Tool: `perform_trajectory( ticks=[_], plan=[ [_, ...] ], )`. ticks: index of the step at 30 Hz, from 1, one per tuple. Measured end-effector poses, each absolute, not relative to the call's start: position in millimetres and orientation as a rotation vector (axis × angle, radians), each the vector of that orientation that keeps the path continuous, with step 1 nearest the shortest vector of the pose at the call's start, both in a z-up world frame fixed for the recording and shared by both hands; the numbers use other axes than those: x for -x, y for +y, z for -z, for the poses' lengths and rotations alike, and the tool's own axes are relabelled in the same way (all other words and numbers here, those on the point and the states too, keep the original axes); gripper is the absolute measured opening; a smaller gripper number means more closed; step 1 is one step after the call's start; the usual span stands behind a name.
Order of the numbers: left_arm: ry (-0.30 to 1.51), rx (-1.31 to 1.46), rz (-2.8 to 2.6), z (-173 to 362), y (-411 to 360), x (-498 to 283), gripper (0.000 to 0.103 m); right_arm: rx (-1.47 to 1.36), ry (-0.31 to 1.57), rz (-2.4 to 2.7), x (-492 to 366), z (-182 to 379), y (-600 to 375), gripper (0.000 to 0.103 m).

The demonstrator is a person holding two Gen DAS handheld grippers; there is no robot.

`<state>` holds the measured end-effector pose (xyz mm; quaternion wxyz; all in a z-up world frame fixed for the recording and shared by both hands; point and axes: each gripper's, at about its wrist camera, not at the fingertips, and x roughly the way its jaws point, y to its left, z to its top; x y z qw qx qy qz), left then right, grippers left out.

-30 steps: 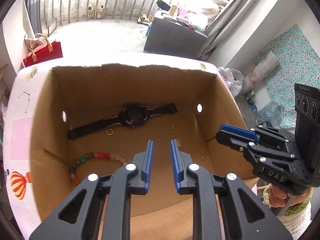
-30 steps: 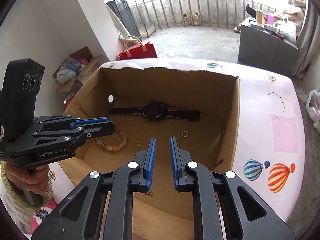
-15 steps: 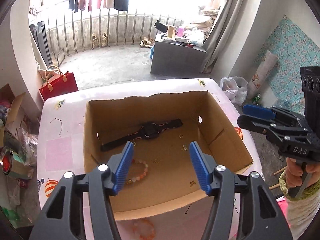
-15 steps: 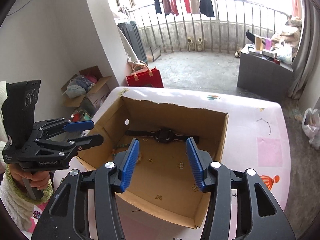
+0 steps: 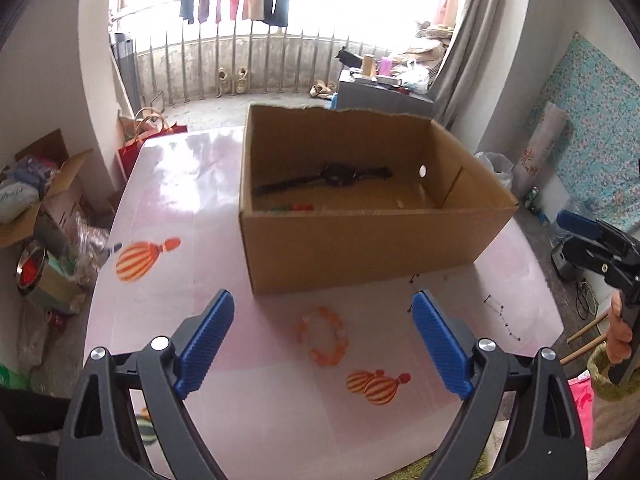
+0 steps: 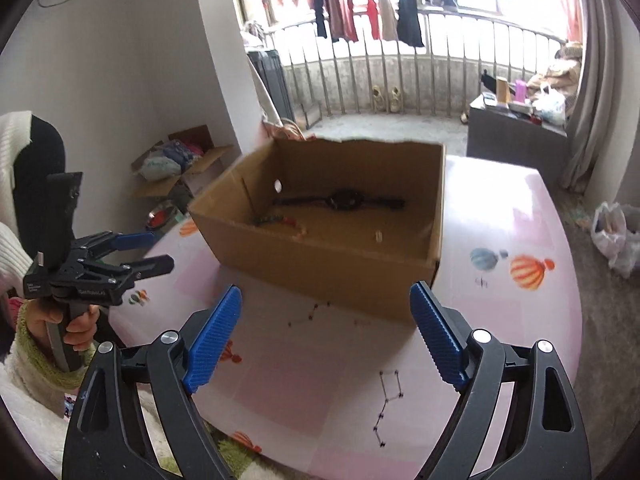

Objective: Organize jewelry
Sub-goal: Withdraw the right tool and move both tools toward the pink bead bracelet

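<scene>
Hanging above the pink table (image 5: 248, 408), the left tool (image 5: 322, 340) has its jaws opening wide with nothing gripped; an orange bead bracelet (image 5: 322, 336) lies on the table below the gap, just in front of the cardboard box (image 5: 360, 248). The right tool (image 6: 326, 332) is likewise opening and empty, over bare table short of the box. Inside the box lie a black watch (image 6: 344, 200) and a string of coloured beads (image 6: 280, 222).
</scene>
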<state>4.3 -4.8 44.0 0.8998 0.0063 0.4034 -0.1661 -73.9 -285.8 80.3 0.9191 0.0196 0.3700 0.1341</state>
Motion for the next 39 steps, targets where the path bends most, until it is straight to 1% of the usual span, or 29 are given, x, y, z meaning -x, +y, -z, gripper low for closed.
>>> perform_trajectory(
  ticks=[5,7,9,14,15,17,19,39],
  plan=[
    [0.948,-0.045,0.252,12,-13,-4,0.089,0.051,0.931,-0.126,71,-9,-265,0.084],
    [0.992,-0.064,0.252,29,-18,-4,0.089,0.073,0.967,-0.110,76,8,-261,0.084],
    [0.997,-0.088,0.204,39,-22,0,0.089,0.082,0.999,-0.090,73,19,-257,0.084],
    [0.969,-0.116,0.158,48,-33,5,0.090,0.084,1.047,-0.067,61,29,-256,0.085],
    [0.966,-0.111,0.156,49,-33,4,0.091,0.087,1.049,-0.062,60,30,-256,0.086],
    [0.964,-0.098,0.138,50,-31,4,0.097,0.086,1.058,-0.055,61,35,-259,0.090],
    [0.957,-0.091,0.132,52,-29,4,0.098,0.073,1.061,-0.040,60,37,-262,0.095],
    [0.959,-0.090,0.130,53,-26,3,0.098,0.016,1.051,-0.008,63,39,-274,0.095]
  ],
)
